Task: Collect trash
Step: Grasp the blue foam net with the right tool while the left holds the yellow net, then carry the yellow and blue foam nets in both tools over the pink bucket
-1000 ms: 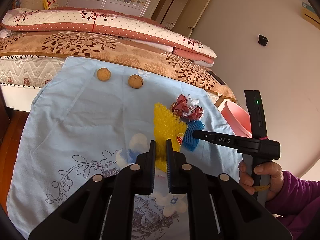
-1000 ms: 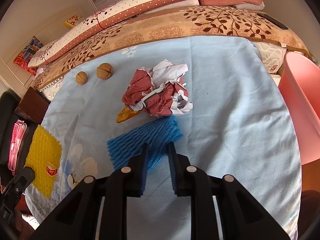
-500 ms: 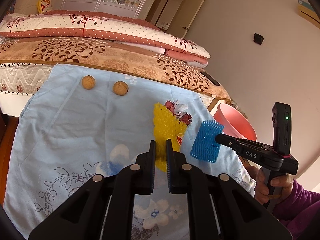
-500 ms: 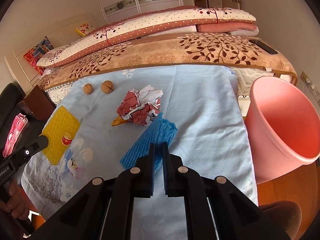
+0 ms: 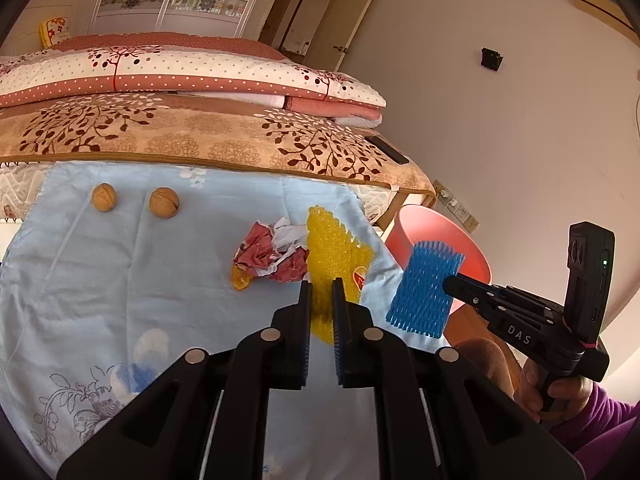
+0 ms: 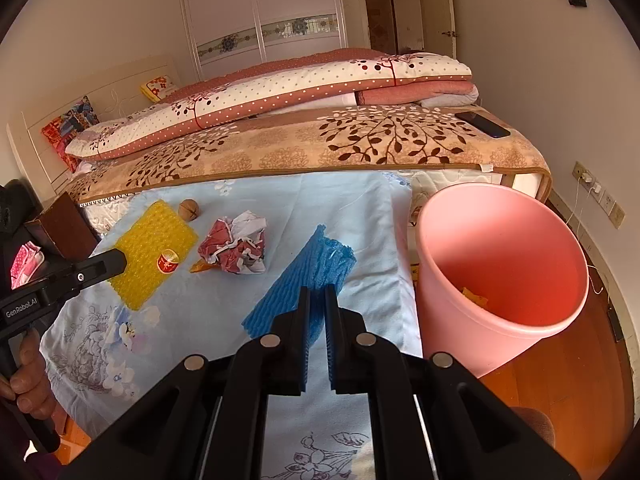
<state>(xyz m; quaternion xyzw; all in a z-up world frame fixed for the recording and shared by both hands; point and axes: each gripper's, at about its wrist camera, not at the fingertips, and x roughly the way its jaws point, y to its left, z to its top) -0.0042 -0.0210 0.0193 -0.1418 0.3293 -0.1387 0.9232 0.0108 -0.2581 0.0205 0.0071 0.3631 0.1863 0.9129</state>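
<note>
Both pairs of fingers are clamped on trash. Left fingers (image 5: 321,292) pinch the lower edge of a yellow foam sheet (image 5: 334,256), held above the blue cloth (image 5: 120,280). Right fingers (image 6: 316,300) grip a blue foam net (image 6: 304,280), lifted clear of the cloth and near the pink bin (image 6: 500,264), which stands on the floor beside the bed (image 6: 360,148). A crumpled paper wad (image 5: 272,256) lies on the cloth with an orange scrap (image 5: 240,280) touching it. Two walnuts (image 5: 164,202) sit farther back, well apart from the wad.
</note>
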